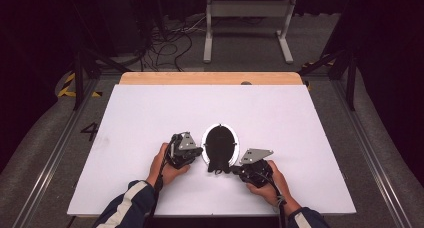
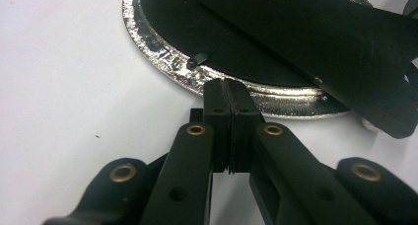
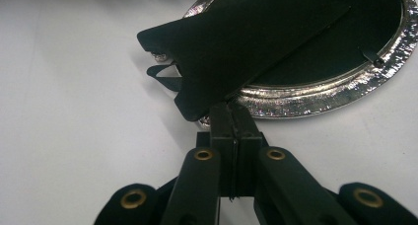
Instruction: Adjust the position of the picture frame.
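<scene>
Here, oval frame [image 1: 220,144] face-down, between left gripper [image 2: 227,94] and right gripper [image 3: 230,117], fingers pressed together.

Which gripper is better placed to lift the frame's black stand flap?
Right. The right gripper, jaws shut, sits at the free end of the stand flap; the left gripper meets the silver rim.

We see a white table top [image 1: 150,118] with a bare wooden strip [image 1: 210,78] along its far edge. Beyond it stands a white metal frame [image 1: 247,25] on a grey floor [image 1: 50,138], with black cables [image 1: 167,43] tangled to its left and yellow-black tape [image 1: 67,85] nearby.
</scene>
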{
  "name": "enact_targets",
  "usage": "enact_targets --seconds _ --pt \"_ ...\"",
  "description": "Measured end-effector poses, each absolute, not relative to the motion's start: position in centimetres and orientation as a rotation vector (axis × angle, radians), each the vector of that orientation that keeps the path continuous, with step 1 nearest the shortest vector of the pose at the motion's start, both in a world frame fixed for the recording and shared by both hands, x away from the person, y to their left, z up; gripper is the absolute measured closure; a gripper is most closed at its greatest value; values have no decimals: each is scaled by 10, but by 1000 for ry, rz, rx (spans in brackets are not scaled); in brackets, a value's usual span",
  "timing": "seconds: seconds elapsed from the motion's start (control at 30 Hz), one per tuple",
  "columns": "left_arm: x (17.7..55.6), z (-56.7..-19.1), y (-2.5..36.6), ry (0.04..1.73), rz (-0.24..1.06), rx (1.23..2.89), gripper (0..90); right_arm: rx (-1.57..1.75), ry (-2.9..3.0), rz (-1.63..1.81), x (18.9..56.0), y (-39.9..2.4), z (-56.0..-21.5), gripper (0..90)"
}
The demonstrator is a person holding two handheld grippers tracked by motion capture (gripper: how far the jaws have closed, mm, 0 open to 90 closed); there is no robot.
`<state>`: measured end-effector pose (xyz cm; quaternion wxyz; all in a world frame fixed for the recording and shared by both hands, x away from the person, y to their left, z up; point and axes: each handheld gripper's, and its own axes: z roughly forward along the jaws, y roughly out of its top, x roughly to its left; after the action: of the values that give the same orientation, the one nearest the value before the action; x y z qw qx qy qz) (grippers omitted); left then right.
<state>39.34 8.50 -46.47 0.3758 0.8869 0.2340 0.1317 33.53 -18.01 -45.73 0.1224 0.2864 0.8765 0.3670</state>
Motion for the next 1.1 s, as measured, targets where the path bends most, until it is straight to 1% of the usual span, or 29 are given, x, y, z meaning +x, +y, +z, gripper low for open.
enact_targets --seconds 0.07,0.13,0.27,0.4,0.47,0.53,0.63,0.67,0.7,0.73,0.77,0.83,0.9,0.93,0.97,1.0,1.03,1.07,1.1 --pt "392 -464 86 601 318 2265 856 832 2557 1071 335 -180 -457 899" --pt "389 -461 89 570 315 2282 844 824 2559 1062 335 -181 -456 867" --pt "384 -454 99 538 308 2260 818 822 2557 1072 335 -184 -453 880" --pt "373 -445 119 501 330 2263 788 833 2545 1094 335 -190 -448 877" --pt "365 -441 132 476 353 2257 749 841 2538 1109 334 -193 -446 867" --pt "361 -440 143 473 342 2242 701 841 2545 1119 333 -196 -444 854" --pt "349 -441 166 477 365 2228 625 843 2564 1127 329 -201 -443 828" --pt "349 -441 166 477 365 2228 589 843 2564 1127 329 -201 -443 828" --pt "344 -441 172 481 382 2223 589 847 2571 1124 328 -202 -443 821" --pt "340 -442 177 491 388 2214 564 849 2578 1119 327 -203 -444 810" --pt "334 -444 184 521 394 2200 504 848 2593 1116 326 -204 -444 791" --pt "327 -447 190 562 413 2191 419 846 2606 1107 325 -204 -445 767" --pt "320 -452 195 599 410 2183 303 844 2620 1091 323 -203 -446 742" --pt "320 -452 195 599 410 2183 270 844 2620 1091 323 -203 -446 742" --pt "316 -454 198 626 402 2172 270 838 2622 1087 323 -202 -446 736" --pt "310 -457 200 667 401 2170 193 839 2626 1084 322 -202 -446 711" --pt "307 -458 202 679 395 2169 158 840 2628 1085 323 -201 -446 694" --pt "307 -458 202 679 395 2169 140 840 2628 1085 323 -201 -446 694" --pt "304 -457 204 676 392 2161 140 842 2626 1083 323 -201 -446 689"
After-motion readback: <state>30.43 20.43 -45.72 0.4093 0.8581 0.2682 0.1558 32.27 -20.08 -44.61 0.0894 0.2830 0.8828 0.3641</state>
